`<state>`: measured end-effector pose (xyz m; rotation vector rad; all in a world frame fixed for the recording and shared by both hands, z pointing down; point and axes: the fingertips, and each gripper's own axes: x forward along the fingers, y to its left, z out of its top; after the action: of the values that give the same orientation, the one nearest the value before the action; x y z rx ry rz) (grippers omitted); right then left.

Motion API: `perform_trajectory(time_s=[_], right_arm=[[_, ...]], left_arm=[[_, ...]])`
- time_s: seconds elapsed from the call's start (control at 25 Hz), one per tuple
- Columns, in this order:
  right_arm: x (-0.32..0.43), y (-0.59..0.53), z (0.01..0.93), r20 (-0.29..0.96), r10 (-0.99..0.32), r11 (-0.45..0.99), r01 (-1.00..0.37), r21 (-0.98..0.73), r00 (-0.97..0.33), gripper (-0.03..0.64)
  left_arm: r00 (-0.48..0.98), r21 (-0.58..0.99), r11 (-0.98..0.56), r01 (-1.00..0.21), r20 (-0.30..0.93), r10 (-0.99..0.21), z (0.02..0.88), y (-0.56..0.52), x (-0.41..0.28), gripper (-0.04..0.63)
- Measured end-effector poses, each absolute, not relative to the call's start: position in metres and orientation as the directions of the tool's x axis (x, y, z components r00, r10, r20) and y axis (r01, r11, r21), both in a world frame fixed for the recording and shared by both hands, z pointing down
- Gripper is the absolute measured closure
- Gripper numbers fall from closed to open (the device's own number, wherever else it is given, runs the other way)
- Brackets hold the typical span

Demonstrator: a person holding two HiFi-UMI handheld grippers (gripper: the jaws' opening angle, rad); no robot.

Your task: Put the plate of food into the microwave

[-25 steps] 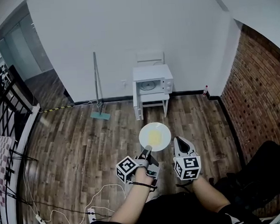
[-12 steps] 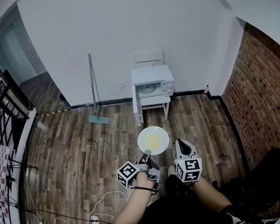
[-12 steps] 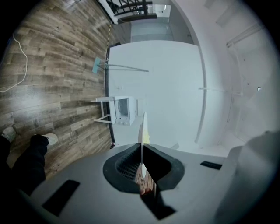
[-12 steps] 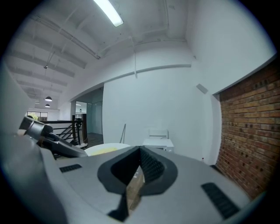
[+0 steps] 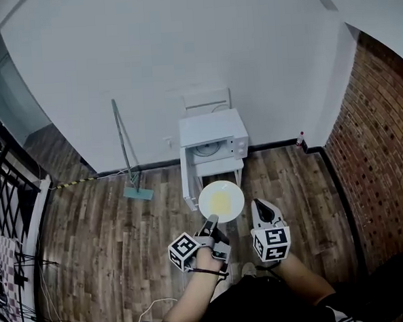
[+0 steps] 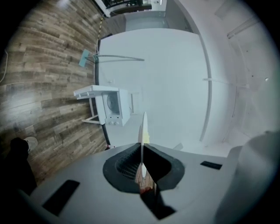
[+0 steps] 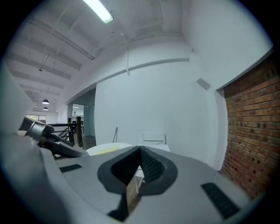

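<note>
A white plate [image 5: 221, 200] with yellow food is held level over the wood floor, my left gripper [image 5: 211, 222] shut on its near rim. In the left gripper view the plate [image 6: 143, 129] shows edge-on between the pads. My right gripper [image 5: 261, 207] hangs just right of the plate, shut and empty; in its own view the plate [image 7: 109, 148] lies to the left of the jaws. Straight ahead stands the white microwave [image 5: 212, 140] on a small white stand [image 5: 220, 168], its door [image 5: 186, 181] swung open to the left. The microwave [image 6: 114, 105] also shows in the left gripper view.
A long-handled mop [image 5: 125, 155] leans on the white wall left of the microwave. A white chair [image 5: 206, 99] stands behind it. A brick wall [image 5: 380, 139] runs along the right, with a small bottle [image 5: 300, 138] in the corner. Black railing [image 5: 8, 223] is far left.
The microwave has come nearer and grown larger in the head view as the person walked toward it. The plate stays in the left gripper, now close before the open door.
</note>
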<state>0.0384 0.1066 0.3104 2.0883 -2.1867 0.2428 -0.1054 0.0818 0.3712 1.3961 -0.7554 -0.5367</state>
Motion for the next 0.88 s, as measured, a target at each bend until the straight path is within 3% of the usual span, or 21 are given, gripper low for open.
perform_trajectory(time_s=[0.36, 0.88], right_arm=[[0.109, 0.026, 0.338, 0.248, -0.966, 0.054, -0.996, -0.067, -0.069, 0.604], [0.124, -0.035, 0.364, 0.284, -0.949, 0.115, -0.989, -0.098, -0.138, 0.604]], left_arm=[[0.668, 0.982, 0.166, -0.09, 0.183, -0.722, 0.391, 0.002, -0.031, 0.581], [0.616, 0.964, 0.236, -0.123, 0.261, -0.743, 0.419, -0.055, -0.022, 0.581]])
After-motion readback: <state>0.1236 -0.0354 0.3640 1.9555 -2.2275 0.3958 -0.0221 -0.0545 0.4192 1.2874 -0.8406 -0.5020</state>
